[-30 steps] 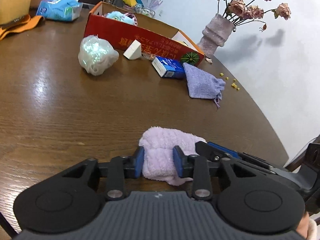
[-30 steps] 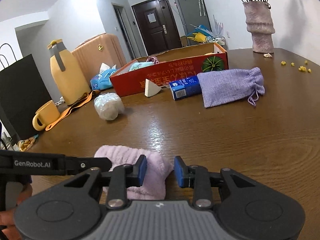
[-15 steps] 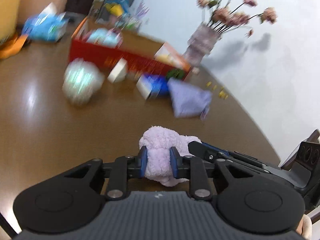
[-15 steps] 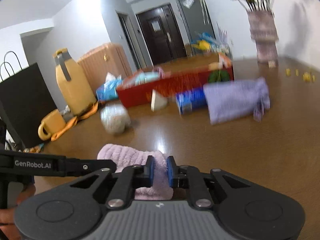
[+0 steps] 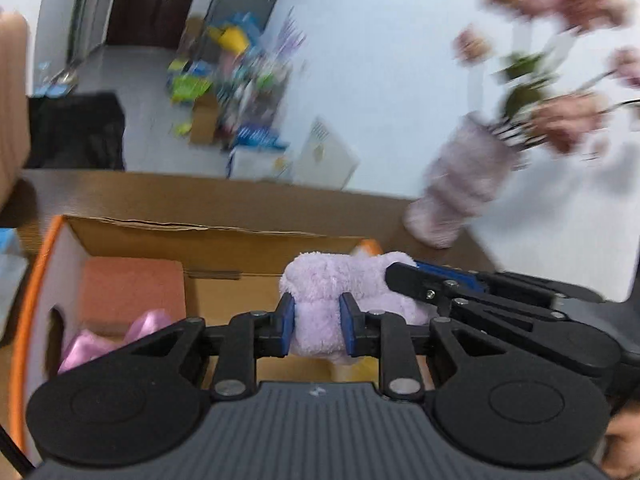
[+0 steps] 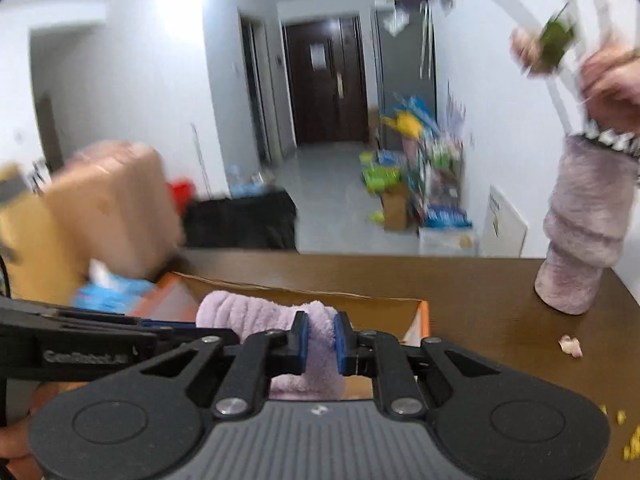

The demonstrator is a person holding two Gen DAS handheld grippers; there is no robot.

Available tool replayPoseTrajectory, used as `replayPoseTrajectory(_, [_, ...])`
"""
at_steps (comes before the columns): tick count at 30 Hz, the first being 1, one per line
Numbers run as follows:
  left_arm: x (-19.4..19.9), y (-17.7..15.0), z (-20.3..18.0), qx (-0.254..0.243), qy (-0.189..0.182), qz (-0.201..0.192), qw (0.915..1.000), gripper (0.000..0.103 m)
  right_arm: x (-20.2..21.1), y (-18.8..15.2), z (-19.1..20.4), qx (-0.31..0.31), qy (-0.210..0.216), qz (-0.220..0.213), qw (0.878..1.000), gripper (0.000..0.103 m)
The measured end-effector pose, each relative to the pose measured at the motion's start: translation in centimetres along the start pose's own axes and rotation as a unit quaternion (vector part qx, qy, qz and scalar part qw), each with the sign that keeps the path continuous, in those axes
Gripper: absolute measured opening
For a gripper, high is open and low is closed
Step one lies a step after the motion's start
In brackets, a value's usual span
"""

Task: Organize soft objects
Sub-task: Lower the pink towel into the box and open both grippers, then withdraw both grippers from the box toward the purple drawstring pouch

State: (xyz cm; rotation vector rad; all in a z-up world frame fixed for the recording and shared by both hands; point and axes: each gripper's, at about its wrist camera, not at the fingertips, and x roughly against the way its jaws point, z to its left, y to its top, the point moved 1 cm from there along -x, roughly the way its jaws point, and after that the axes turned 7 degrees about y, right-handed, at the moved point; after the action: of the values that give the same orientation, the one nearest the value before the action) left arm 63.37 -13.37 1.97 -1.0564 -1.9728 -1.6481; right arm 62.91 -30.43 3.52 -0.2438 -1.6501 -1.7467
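**Brown surface, open box, one towel in two tools**

Brown wood surface [image 6: 460, 292] runs back to a blurred hallway with a dark door. On it stands an open cardboard box [image 5: 192, 236] with orange edges, and a fuzzy lilac vase [image 6: 580, 240] of dried flowers stands off to the right. Both tools hold the same lilac towel [image 5: 332, 280] above the box. The left tool [image 5: 316, 324] has its blue pads pressed into one bunched end; the right tool [image 6: 318, 338] is clamped on the other end, the cloth squeezed thin between its pads. Inside the box, at its left end, lie a pink satin item [image 5: 100, 340] and a salmon-coloured block [image 5: 128, 284]. Yellow crumbs [image 6: 628, 440] dot the surface at the right.
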Motion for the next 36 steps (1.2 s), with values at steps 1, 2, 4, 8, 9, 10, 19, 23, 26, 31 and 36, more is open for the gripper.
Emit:
replayPoseTrajectory(1, [-2.0, 0.6, 0.1, 0.000, 0.013, 0.011, 0.9999, 0.024, -2.1, 0.3, -0.6, 0.005, -0.008, 0.015, 1.000, 0.013])
replayPoseTrajectory(2, [-3.8, 0.9, 0.3, 0.006, 0.023, 0.017, 0.9996, 0.024, -4.1, 0.6, -1.2, 0.006, -0.019, 0.027, 0.999, 0.013])
replayPoseTrajectory(4, [-7.3, 1.2, 0.8, 0.025, 0.042, 0.039, 0.9981, 0.025, -7.2, 0.7, -1.7, 0.016, -0.038, 0.044, 0.998, 0.013])
replayPoseTrajectory(8, [-10.4, 1.3, 2.2, 0.062, 0.063, 0.067, 0.9938, 0.026, -10.5, 0.2, -2.3, 0.052, -0.090, 0.078, 0.992, 0.018])
replayPoseTrajectory(9, [-10.2, 1.2, 2.3, 0.062, 0.060, 0.065, 0.9941, 0.027, -10.6, 0.1, -2.4, 0.053, -0.095, 0.080, 0.991, 0.018])
replayPoseTrajectory(10, [-9.8, 1.2, 2.6, 0.061, 0.059, 0.058, 0.9947, 0.028, -10.6, 0.0, -2.5, 0.052, -0.095, 0.080, 0.991, 0.021])
replayPoseTrajectory(19, [0.2, 1.8, 2.6, -0.020, 0.105, -0.005, 0.9943, 0.034, -1.4, 1.8, -0.5, 0.052, -0.087, 0.041, 0.994, 0.034])
replayPoseTrajectory(23, [7.4, 0.8, 2.9, -0.063, 0.161, -0.056, 0.9834, 0.054, 5.1, 2.6, 1.1, 0.048, -0.081, 0.007, 0.996, 0.049])
replayPoseTrajectory(26, [13.1, -1.3, 3.2, -0.091, 0.193, -0.087, 0.9731, 0.064, 11.1, 2.0, 2.9, 0.051, -0.068, -0.026, 0.996, 0.057])
replayPoseTrajectory(31, [21.9, -5.4, 4.2, -0.098, 0.225, -0.149, 0.9581, 0.084, 19.6, -0.3, 5.8, 0.069, -0.057, -0.085, 0.992, 0.077])
replayPoseTrajectory(36, [27.7, -9.2, 4.1, -0.098, 0.238, -0.195, 0.9465, 0.098, 24.6, -2.3, 8.1, 0.074, -0.053, -0.123, 0.988, 0.083])
